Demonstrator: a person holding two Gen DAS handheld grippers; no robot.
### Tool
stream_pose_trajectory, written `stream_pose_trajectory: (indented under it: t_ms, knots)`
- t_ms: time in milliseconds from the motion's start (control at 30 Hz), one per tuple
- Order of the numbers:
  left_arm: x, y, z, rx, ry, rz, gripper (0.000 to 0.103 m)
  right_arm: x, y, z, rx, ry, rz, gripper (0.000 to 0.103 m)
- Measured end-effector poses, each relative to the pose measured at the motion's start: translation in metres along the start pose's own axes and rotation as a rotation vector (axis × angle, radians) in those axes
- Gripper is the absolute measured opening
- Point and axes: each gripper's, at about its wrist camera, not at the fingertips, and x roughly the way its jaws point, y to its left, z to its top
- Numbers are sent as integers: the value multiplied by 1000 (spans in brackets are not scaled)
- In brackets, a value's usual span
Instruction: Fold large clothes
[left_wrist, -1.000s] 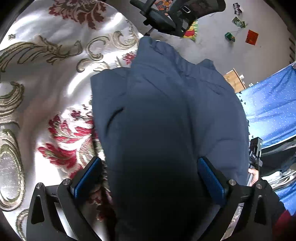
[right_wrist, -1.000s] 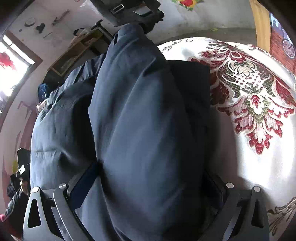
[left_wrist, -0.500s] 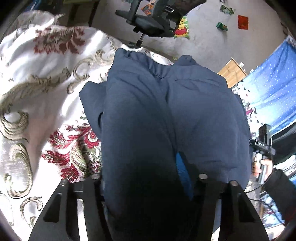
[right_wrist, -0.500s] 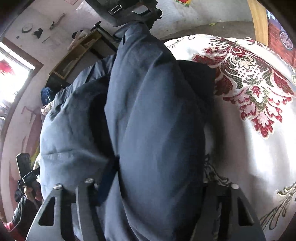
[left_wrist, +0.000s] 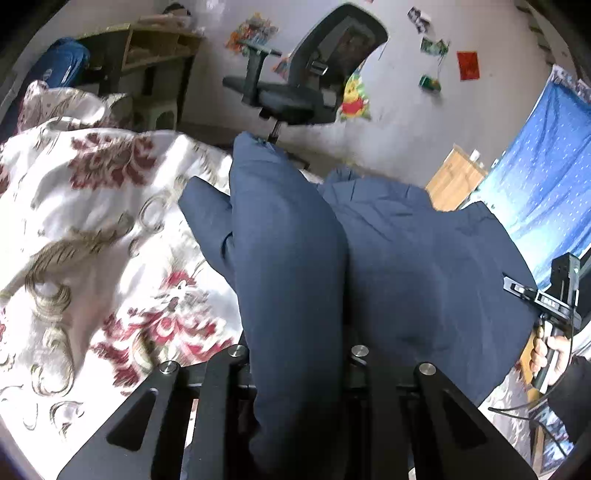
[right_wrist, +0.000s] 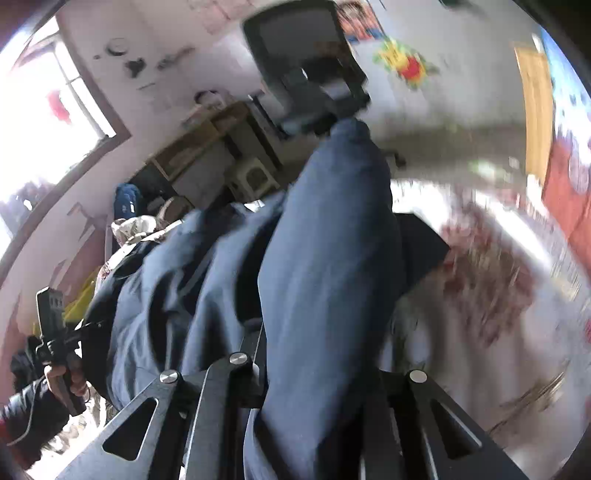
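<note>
A navy padded jacket (left_wrist: 406, 258) lies bunched on a floral bedspread (left_wrist: 92, 221). In the left wrist view my left gripper (left_wrist: 295, 354) pinches a thick fold of it, and its jaws are still closing on the cloth. In the right wrist view my right gripper (right_wrist: 314, 369) likewise grips a long fold of the jacket (right_wrist: 325, 240), its jaws closing too. Both folds are lifted off the bedspread (right_wrist: 498, 295). The pads are buried in fabric. A hand (left_wrist: 550, 354) holding the right gripper's handle shows at the right edge of the left view.
A black office chair (left_wrist: 295, 92) stands beyond the bed's far edge. A wooden desk with shelves (left_wrist: 155, 48) is at the back left. A blue dotted cloth (left_wrist: 546, 166) hangs on the right. A bright window (right_wrist: 44, 122) is at the left.
Both grippers went from wide open around the jacket to pinched on folds of it. Both have risen and tilted up, lifting the cloth, so the chair and wall now show.
</note>
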Motion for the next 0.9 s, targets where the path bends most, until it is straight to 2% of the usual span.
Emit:
stream_pose_trajectory:
  t_ms: [200, 367, 433, 567, 700, 767, 900]
  knots:
    - [6, -32, 21, 33, -42, -67, 17, -53, 20, 19, -128, -134, -59, 15]
    - [31, -55, 24, 35, -54, -115, 17, -75, 3, 21, -118, -204, -105, 15]
    - [45, -65, 23, 49, -42, -118, 17, -75, -12, 19, -101, -211, -125, 15]
    - [79, -75, 19, 63, 5, -88, 17, -54, -51, 4, -34, -163, -194, 15]
    - [91, -72, 17, 63, 13, -66, 17, -39, -88, -12, 72, -138, -221, 16]
    - [94, -70, 19, 63, 23, -51, 18, -37, -100, -19, 100, -132, -224, 20]
    - [99, -71, 16, 62, 42, 4, 27, -35, -110, -23, 119, -120, -257, 30]
